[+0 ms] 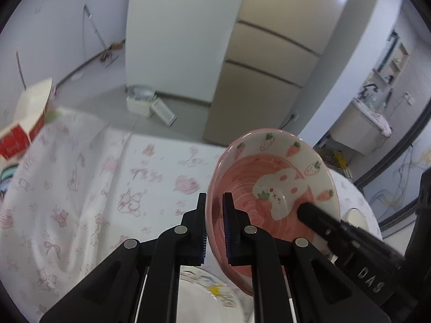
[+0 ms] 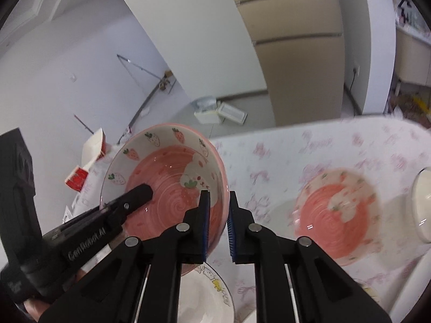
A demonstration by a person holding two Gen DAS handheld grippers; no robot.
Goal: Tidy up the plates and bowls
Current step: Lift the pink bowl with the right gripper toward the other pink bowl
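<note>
Both grippers clamp one pink bowl point(image 1: 272, 204), held up off the table point(image 1: 89, 188). Left gripper point(image 1: 214, 228) is clamped on the bowl's left rim, one finger inside, one outside. Right gripper point(image 2: 217, 226) is clamped on the opposite, right rim, same way. In the left wrist view the other gripper's finger reaches in from the right; in the right wrist view it comes in from the left. So the bowl sits between the two hands, equally near to each, with no long axis since it is round. It looks tilted, its opening facing the cameras.

Bowl: pink spiral inside, white band near the rim with strawberries, white bunny figure, glossy ceramic.

A second pink bowl point(image 2: 335, 215) of the same pattern sits on the table to the right, blurred; likely the stacking target, so the next move probably goes right and down. A white plate point(image 2: 204, 296) with a cartoon print lies directly below the held bowl. Red and white box point(image 1: 24, 132) far left.
</note>
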